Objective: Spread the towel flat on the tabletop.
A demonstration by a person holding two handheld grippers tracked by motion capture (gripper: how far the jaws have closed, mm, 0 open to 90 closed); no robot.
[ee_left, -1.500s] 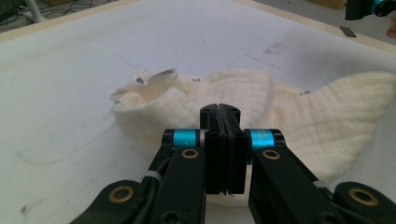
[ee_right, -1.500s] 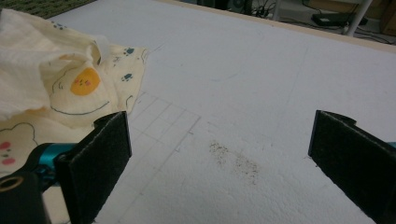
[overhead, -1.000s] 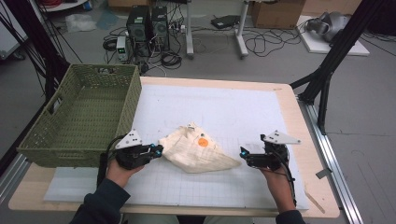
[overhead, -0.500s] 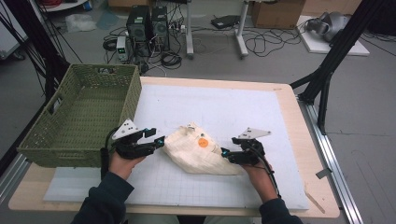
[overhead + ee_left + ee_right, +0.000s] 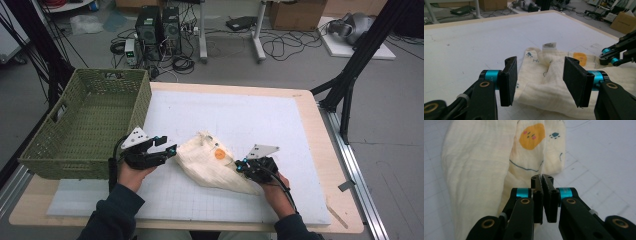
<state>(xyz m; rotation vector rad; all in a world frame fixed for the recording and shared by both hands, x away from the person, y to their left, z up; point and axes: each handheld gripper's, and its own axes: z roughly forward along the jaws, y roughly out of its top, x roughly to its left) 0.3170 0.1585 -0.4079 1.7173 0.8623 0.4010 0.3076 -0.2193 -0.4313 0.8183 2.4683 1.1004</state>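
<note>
Cloth [image 5: 212,165] beside the green basket [image 5: 85,130]: right gripper [image 5: 245,169] just closed on its edge, left gripper [image 5: 167,151] open.

Cream cloth [image 5: 212,167] with orange face print, green basket [image 5: 80,132]

Grey floor [image 5: 300,65], cables [image 5: 285,47], computer towers [image 5: 159,25].

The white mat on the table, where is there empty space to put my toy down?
The white mat is bare across its far half, beyond the cream cloth, and along its right side towards the table's wooden edge. The near strip between the person's forearms is free too. It is crowded in the middle, where the left gripper and right gripper flank the cloth, beside the green basket.
</note>
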